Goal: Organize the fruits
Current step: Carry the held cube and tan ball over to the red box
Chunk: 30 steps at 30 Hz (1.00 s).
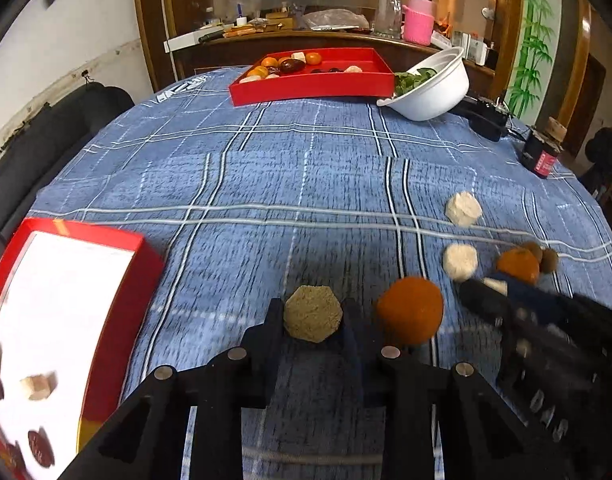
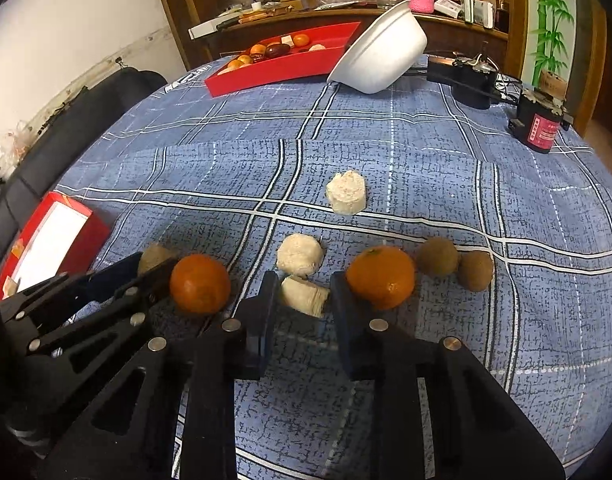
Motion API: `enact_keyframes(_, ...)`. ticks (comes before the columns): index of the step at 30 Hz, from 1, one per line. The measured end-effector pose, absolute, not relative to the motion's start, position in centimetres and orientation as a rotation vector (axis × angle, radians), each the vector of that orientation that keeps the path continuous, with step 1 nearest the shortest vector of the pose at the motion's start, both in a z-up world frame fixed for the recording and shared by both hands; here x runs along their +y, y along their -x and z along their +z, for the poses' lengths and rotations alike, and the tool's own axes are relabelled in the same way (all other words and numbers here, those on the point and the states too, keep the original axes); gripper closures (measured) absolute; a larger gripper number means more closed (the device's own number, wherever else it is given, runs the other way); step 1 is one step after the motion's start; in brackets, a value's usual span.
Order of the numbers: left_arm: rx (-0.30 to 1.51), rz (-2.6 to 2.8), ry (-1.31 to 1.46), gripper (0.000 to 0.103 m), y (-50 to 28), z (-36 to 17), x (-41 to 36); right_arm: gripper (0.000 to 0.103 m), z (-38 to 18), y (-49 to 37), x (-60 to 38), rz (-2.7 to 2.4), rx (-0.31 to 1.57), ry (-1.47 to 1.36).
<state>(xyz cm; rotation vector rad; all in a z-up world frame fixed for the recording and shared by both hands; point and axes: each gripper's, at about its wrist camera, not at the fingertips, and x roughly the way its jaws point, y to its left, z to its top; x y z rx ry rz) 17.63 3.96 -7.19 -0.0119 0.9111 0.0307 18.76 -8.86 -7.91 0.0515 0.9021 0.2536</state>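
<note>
The left gripper [image 1: 311, 314] has its fingers closed on a tan hexagonal piece [image 1: 312, 319], while the right gripper [image 2: 302, 294] stands half open around a pale piece [image 2: 304, 300] lying on the blue checked cloth [image 2: 385, 152]; whether its pads already touch this piece cannot be told. The task seems partly done: the near red box [image 1: 118, 304] at the left holds a few pieces and the far red tray [image 1: 313, 86] holds more. Still loose on the cloth are two oranges [image 2: 200, 283] [image 2: 380, 276], two white pieces [image 2: 300, 255] [image 2: 346, 192] and two brown fruits [image 2: 437, 256].
</note>
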Motion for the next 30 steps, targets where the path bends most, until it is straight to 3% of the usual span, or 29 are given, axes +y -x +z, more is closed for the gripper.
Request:
enact_keyframes(14,0.802,-0.036,0.093,0.075,-6.6,-4.0,4.8,0.078,-2.9,-9.5,-12.9,0.275,0.774,-0.066)
enact_keyframes(30,0.796,-0.061,0.119,0.075,-1.6,-4.4,5.7,0.078,-3.0,-2.5,-13.1,0.308,0.737,-0.052)
